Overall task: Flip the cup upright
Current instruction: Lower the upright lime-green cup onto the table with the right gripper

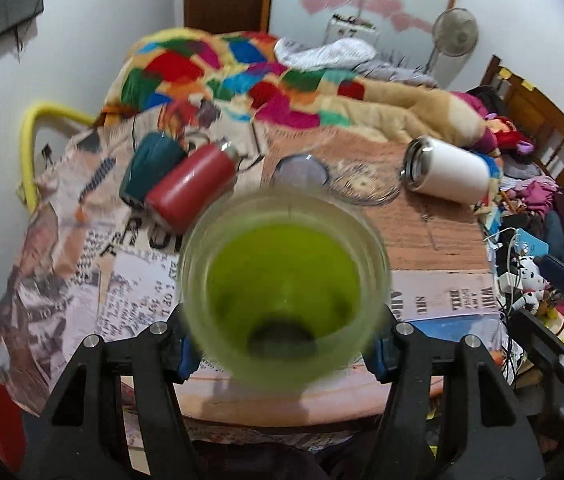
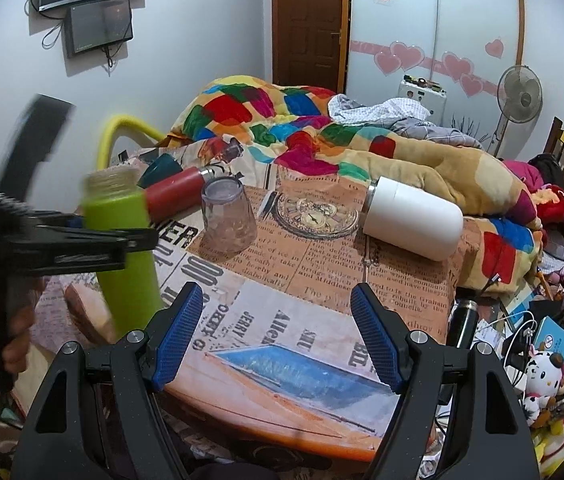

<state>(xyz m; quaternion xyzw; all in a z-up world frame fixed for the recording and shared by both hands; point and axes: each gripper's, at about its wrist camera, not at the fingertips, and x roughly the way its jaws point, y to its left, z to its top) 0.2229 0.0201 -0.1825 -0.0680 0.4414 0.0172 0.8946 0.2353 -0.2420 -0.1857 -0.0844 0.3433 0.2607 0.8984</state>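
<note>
Risk: green cup point(image 2: 124, 240) slipping or toppling on release, a likely result of the blurred, moving grip and of a base not yet flat on the table point(image 2: 321, 280); judged, not seen.
Second risk: bumping the red bottle point(image 2: 174, 194) lying just behind, or the clear glass point(image 2: 228, 218) standing mouth-down to the right of the green cup.
Cause: tall narrow body, soft printed cloth over the table, crowded far-left corner.
Left gripper point(image 1: 285, 344): clamped on the green cup, blue pads pressed against both sides of the wall below the rim; opening set by the width of the cup.
Green cup: near left part of the table, held roughly upright with the mouth up, slightly tilted; contact between base and table hidden by the right gripper's finger.
View down the left gripper: straight into the open mouth, green inside, a dark patch at the bottom.
Right gripper point(image 2: 278, 340): spread wide, holding nothing, touching nothing, hovering over the near edge of the table.
Step, as a judgement: close to done, with setting down and letting go remaining.
White cup point(image 2: 413, 218): on its side at the far right, well apart from both grippers.
Teal cup point(image 1: 150, 168): on its side at the far left, against the red bottle.
</note>
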